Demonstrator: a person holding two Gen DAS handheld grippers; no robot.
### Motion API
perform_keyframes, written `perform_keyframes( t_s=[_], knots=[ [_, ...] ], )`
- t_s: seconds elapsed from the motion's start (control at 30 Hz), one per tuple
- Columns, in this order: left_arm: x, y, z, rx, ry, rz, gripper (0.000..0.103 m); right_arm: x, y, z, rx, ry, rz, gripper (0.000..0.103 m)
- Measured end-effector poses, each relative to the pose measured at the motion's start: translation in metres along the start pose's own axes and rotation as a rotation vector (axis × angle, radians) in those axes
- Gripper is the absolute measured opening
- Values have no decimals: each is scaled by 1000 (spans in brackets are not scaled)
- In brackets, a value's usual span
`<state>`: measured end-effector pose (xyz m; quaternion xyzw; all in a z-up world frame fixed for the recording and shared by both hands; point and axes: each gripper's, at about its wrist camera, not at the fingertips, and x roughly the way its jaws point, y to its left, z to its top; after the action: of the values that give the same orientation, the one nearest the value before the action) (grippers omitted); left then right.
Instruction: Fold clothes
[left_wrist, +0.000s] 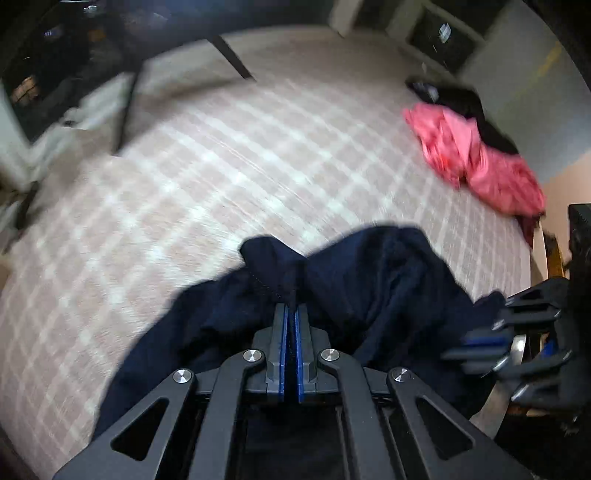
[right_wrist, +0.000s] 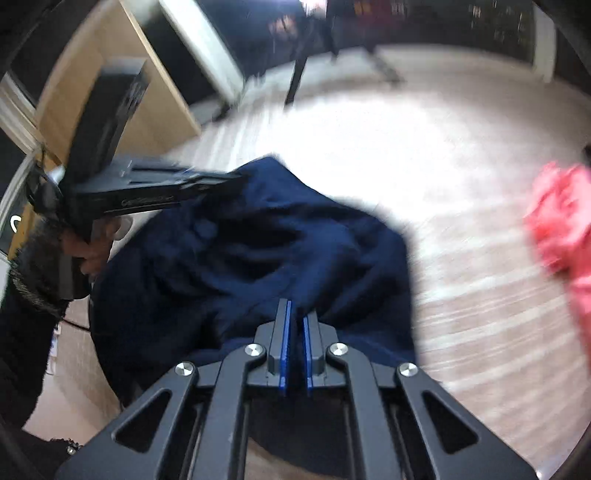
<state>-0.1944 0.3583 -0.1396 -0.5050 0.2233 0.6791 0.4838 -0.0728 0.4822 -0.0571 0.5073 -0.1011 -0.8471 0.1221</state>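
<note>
A dark navy garment (left_wrist: 369, 295) hangs bunched over the checked pink-and-white bed cover (left_wrist: 221, 166). My left gripper (left_wrist: 291, 308) is shut on a fold of its edge, the blue pads pressed together on the cloth. In the right wrist view the same navy garment (right_wrist: 258, 251) fills the middle, and my right gripper (right_wrist: 298, 312) is shut on another part of it. The left gripper (right_wrist: 221, 181) shows there from the side at the garment's far left corner. The right gripper (left_wrist: 476, 343) appears blurred at the right edge of the left wrist view.
A crumpled pink garment (left_wrist: 476, 155) lies at the far right of the bed, with dark clothing (left_wrist: 465, 99) behind it. Table legs (left_wrist: 232, 55) and a pale wooden cabinet (right_wrist: 110, 92) stand beyond the bed. A person's hand (right_wrist: 96, 254) holds the left gripper.
</note>
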Motion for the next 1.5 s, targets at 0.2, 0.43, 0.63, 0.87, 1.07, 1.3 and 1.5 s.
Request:
perform_keyframes(
  t_s=[0.2, 0.43, 0.63, 0.87, 1.07, 1.3, 1.5],
  knots=[
    [-126, 63, -37, -178, -229, 127, 3, -80, -29, -30, 37, -42, -78, 6],
    [-198, 115, -169, -369, -159, 349, 3, -81, -77, -126, 221, 150, -212, 3],
    [-169, 145, -250, -516, 50, 441, 3, -50, -78, -125, 184, 233, -239, 10],
    [-170, 87, -161, -209, -53, 329, 35, -30, -50, -67, 42, 139, -185, 58],
    [-75, 0, -89, 143, 84, 99, 42, -5, -46, -35, 12, 159, -139, 58],
    [-8, -20, -72, 241, 230, 86, 2, 16, -56, -36, 43, 255, -44, 57],
    [-37, -6, -79, 172, 162, 60, 3, -15, -40, -52, -4, 228, -16, 6]
  ],
)
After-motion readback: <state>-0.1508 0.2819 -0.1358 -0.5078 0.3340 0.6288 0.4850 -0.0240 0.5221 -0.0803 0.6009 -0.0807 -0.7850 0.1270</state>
